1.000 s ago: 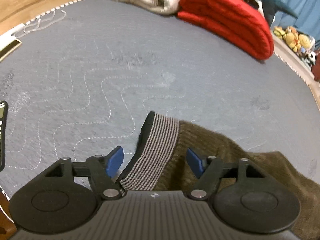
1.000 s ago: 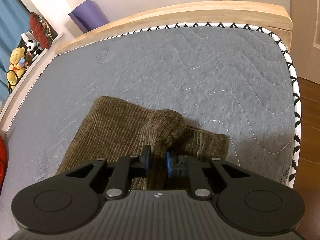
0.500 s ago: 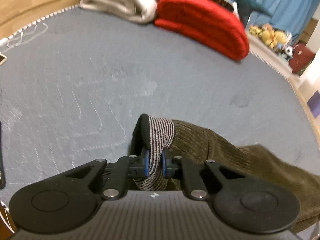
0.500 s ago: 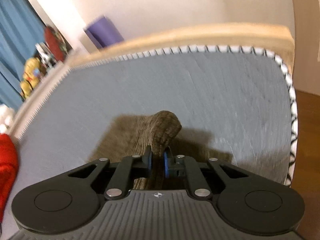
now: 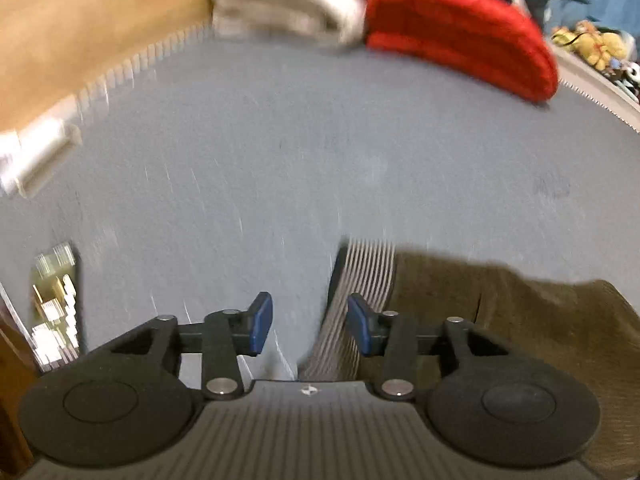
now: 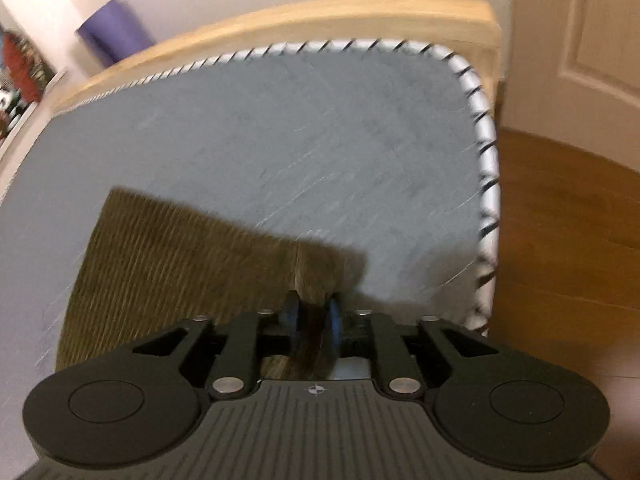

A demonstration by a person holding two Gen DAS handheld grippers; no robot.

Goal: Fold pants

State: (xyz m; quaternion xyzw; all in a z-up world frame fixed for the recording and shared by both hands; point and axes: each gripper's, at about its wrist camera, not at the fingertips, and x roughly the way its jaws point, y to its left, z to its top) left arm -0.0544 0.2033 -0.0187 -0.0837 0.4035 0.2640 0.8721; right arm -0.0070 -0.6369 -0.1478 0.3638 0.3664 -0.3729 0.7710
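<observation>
Olive corduroy pants (image 6: 180,264) lying flat on grey quilted mattress (image 5: 280,152), left gripper (image 5: 306,322) opening, nothing between its jaws, striped waistband (image 5: 360,280) just beside right pad, right gripper (image 6: 311,322) opening, pants fold between pads, contact unclear.

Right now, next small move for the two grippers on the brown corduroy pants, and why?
Probably lift the right gripper clear: its opening jaws still straddle a fold of the brown corduroy pants. The left gripper, also opening, holds nothing, the striped waistband beside it.
</observation>
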